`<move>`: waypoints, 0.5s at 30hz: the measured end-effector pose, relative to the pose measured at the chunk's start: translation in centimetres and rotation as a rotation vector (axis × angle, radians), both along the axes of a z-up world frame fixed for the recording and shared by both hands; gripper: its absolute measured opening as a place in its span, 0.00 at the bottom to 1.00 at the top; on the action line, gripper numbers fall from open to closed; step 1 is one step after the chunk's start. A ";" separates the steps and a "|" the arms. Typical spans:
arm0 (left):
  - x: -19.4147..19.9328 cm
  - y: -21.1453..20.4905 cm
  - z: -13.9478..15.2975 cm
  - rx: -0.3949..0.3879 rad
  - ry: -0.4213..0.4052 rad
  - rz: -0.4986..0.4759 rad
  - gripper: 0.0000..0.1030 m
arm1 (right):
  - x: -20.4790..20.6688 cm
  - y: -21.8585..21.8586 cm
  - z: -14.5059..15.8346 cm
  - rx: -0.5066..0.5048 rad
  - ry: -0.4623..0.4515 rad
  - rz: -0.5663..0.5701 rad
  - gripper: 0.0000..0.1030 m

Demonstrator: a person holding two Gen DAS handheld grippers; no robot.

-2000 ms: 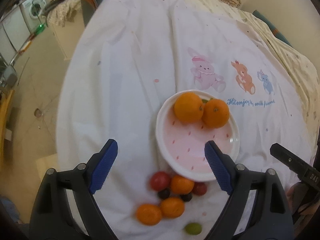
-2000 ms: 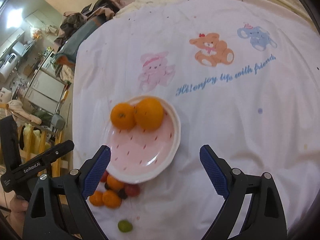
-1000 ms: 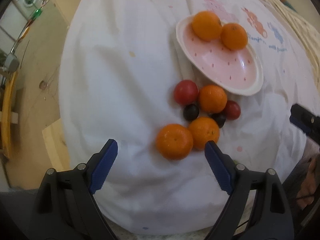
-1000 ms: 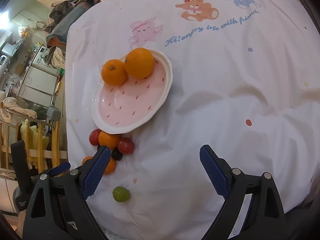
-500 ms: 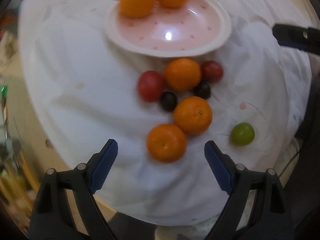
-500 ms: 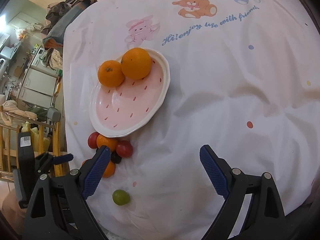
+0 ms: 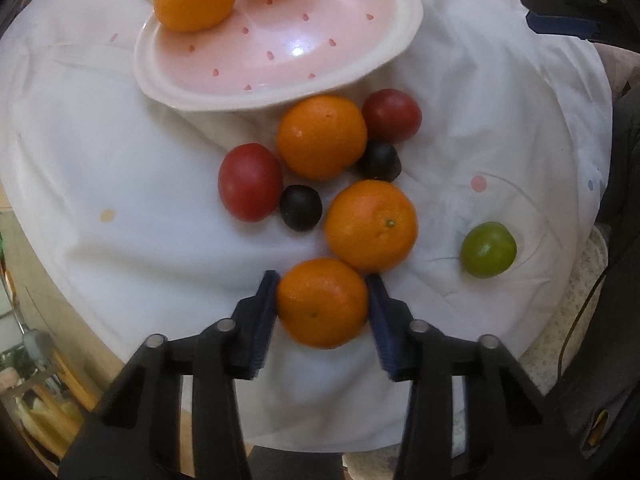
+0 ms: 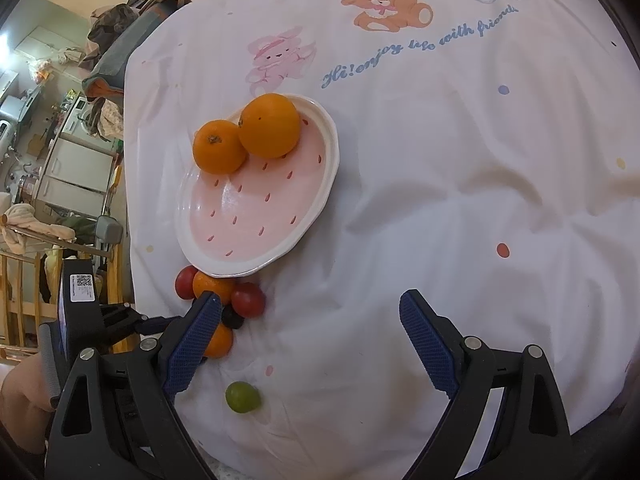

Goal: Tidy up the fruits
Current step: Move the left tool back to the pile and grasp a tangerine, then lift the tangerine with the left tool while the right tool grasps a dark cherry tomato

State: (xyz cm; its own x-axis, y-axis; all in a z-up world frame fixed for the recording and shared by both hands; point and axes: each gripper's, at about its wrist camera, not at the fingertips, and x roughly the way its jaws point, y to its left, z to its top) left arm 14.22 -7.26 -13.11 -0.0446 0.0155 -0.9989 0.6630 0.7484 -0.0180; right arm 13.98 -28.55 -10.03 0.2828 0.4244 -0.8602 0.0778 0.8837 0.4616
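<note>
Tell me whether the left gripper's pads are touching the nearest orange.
Touching. In the left wrist view both blue pads of the left gripper press against the sides of the nearest orange, with no gap visible.

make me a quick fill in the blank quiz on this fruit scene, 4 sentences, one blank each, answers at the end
1. The left gripper is shut on an ____ fruit, the nearest tangerine.
2. The pink plate holds ____ oranges.
3. Alone on the white cloth, apart from the cluster, lies one ____ fruit.
4. The right gripper hangs ____ above the cloth, holding nothing.

Missing words: orange; two; green; open
</note>
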 end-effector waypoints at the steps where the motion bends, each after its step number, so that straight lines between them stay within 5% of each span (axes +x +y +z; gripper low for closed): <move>1: 0.0 0.0 0.1 -0.004 0.000 0.002 0.37 | 0.0 0.0 0.0 0.000 0.001 0.001 0.90; 10: -0.8 -0.4 4.1 -0.070 -0.039 0.016 0.37 | 0.0 0.2 0.2 0.000 -0.003 0.005 0.90; 15: 0.8 1.3 8.6 -0.167 -0.129 0.230 0.37 | -0.1 0.2 0.2 0.008 -0.008 0.002 0.90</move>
State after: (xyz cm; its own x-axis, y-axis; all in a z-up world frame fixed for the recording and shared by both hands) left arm 15.03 -5.99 -4.54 0.0997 -0.1455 -0.9843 0.4819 0.8726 -0.0801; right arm 13.86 -28.32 -9.79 0.2887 0.4323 -0.8543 0.0722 0.8799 0.4696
